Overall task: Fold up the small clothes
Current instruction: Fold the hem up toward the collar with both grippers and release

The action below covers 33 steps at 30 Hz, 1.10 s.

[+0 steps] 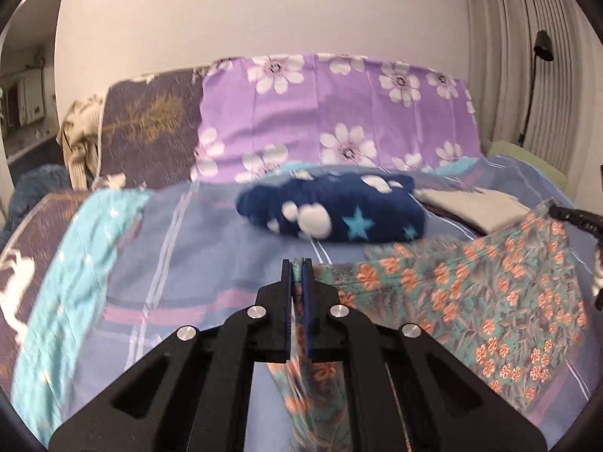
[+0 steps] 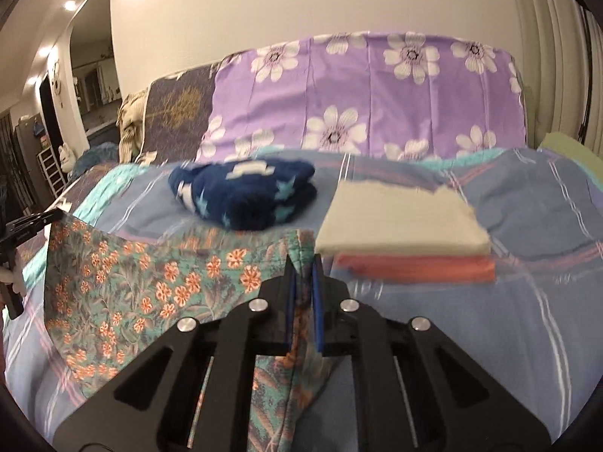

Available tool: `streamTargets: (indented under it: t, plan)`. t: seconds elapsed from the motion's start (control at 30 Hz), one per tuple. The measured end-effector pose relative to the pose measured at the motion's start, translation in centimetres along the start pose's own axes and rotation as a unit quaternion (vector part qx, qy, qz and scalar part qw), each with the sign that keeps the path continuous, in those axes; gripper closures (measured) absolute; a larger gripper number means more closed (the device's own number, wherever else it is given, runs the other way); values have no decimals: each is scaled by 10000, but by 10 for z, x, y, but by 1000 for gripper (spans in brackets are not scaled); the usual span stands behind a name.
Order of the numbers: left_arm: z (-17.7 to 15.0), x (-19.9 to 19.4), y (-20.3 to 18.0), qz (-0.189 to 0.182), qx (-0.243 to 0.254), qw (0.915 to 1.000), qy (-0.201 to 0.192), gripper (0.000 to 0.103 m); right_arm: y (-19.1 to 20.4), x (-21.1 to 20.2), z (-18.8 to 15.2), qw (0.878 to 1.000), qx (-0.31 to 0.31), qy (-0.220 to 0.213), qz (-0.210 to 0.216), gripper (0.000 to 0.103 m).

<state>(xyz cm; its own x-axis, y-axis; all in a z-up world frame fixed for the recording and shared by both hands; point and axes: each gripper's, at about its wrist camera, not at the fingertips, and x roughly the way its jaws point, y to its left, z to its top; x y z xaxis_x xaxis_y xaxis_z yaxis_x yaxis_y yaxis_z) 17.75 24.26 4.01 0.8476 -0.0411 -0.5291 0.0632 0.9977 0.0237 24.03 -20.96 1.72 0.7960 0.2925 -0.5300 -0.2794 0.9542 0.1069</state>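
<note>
A teal cloth with orange flowers (image 1: 490, 301) hangs stretched above the bed between my two grippers. My left gripper (image 1: 298, 263) is shut on one of its corners. My right gripper (image 2: 303, 261) is shut on the opposite corner, and the cloth (image 2: 143, 282) spreads to its left. The right gripper also shows at the far right of the left wrist view (image 1: 576, 220). The left gripper shows at the far left of the right wrist view (image 2: 34, 224). A bundled navy garment with stars (image 1: 331, 213) lies on the bed beyond the cloth; it also shows in the right wrist view (image 2: 245, 194).
A folded cream piece on a folded orange piece (image 2: 403, 241) lies on the blue plaid bedspread (image 2: 527, 301), right of the navy bundle. A purple flowered cover (image 1: 339, 113) drapes the backrest behind. A dark patterned throw (image 1: 150, 128) lies left. A black lamp (image 1: 542, 45) stands far right.
</note>
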Motion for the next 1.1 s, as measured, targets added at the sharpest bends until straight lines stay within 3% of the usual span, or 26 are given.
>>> streamTargets:
  t: [0.17, 0.27, 0.37, 0.47, 0.53, 0.6, 0.63, 0.73, 0.83, 0.97, 1.1]
  plan:
    - [27, 62, 12, 246, -44, 9995, 183, 99, -3, 51, 33, 9990, -235, 87, -360, 95]
    - [23, 103, 13, 242, -57, 9990, 376, 98, -11, 97, 32, 9973, -181, 420, -577, 94]
    - [6, 147, 14, 297, -126, 9959, 849, 98, -19, 135, 18, 9949, -82, 820, -574, 93]
    - [-20, 179, 13, 506, -16, 9898, 1334, 97, -22, 148, 0, 9929, -98, 1003, -638, 81]
    - [-32, 182, 17, 552, -39, 9879, 1452, 96, -25, 139, -7, 9937, -43, 963, -572, 71]
    - [-35, 170, 24, 537, -159, 9890, 1368, 92, -30, 117, -14, 9948, 101, 878, -496, 64]
    - [-35, 155, 28, 545, -271, 9902, 1255, 82, -33, 105, -18, 9952, 189, 851, -433, 63]
    - [-37, 102, 35, 405, -514, 9942, 850, 69, -41, 57, -38, 9956, 455, 811, -126, 61]
    - [-58, 39, 34, 0, -668, 9961, 568, 60, -44, 2, -75, 9941, 619, 876, 150, 61]
    - [-105, -23, 33, -305, -1006, 9924, 639, 60, -36, -42, -120, 9913, 654, 1089, 348, 60]
    - [-154, -55, 31, -604, -1523, 9815, 988, 60, -7, -57, -153, 9883, 207, 1410, 539, 61]
